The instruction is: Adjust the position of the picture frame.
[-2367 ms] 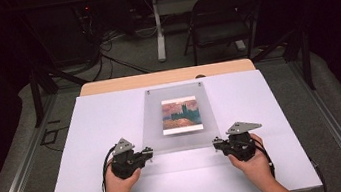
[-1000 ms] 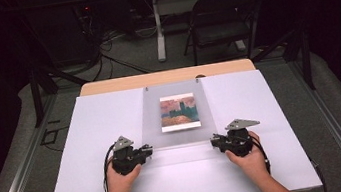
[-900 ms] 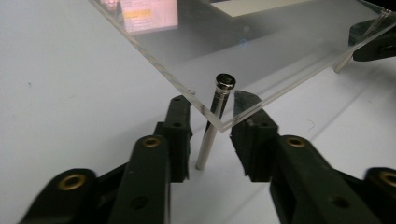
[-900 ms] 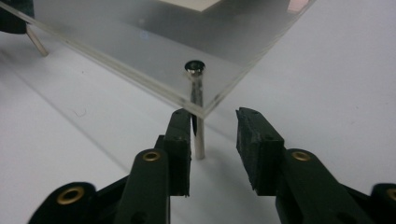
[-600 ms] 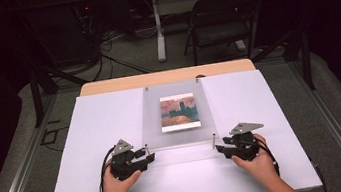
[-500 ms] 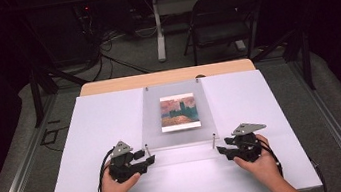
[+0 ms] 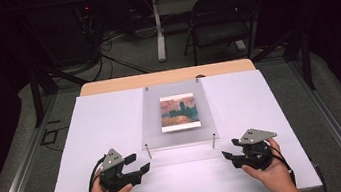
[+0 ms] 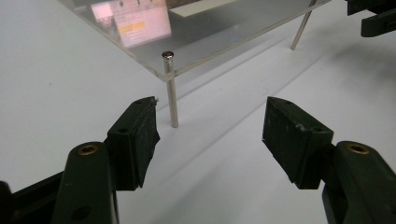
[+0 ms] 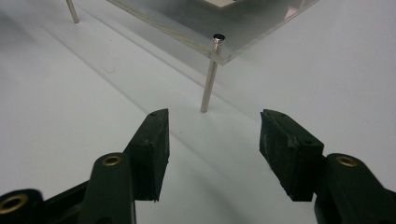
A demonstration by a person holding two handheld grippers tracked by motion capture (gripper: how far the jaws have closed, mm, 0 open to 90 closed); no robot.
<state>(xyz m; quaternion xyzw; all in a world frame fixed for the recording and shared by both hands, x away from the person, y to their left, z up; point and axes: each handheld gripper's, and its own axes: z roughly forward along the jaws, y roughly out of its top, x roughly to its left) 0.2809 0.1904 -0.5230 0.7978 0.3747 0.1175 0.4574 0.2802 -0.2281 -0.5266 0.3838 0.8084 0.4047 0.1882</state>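
Clear acrylic frame (image 7: 176,115) on metal pegs holds a sunset picture (image 7: 178,111); both grippers' fingers, just opened, spread empty.

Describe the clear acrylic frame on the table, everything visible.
The clear acrylic plate is rectangular and holds a small orange-and-teal landscape picture near its middle. It stands level and raised on thin metal corner posts on the white table, at the far centre. Both open tongs sit short of its near corners, touching nothing.
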